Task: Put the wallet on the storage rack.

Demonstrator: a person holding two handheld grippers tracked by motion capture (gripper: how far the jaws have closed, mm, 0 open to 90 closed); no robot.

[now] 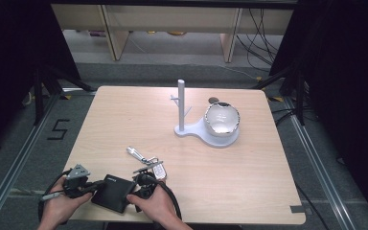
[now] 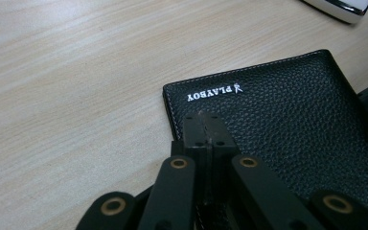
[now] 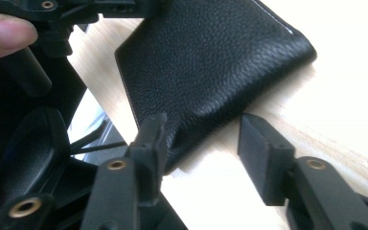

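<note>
- The wallet (image 1: 114, 192) is a flat, rectangular black piece of pebbled leather with pale stitching along its edges and small white lettering near one corner; it sits at the near left of the tabletop (image 1: 124, 120), close to the near edge.
- The left gripper (image 2: 205, 128) has its fingers pressed together on the wallet's edge, pinching it.
- The right gripper (image 3: 203, 143) has its fingers apart, one on each side of a wallet corner that is raised off the wood; one finger is close against the leather, but whether it touches is hard to tell.
- Both hands cover parts of the grippers in the high view, and the wallet's right end is hidden under the right hand (image 1: 154, 203).
- Just beyond lies a metal key ring (image 1: 146, 160) with a small white fob, its details too small to read.
- Farther off stands a white stand (image 1: 181, 108) with a slim upright post and a rounded base carrying a glossy white bowl (image 1: 222, 118).
- The tabletop is pale wood grain with rounded corners.
</note>
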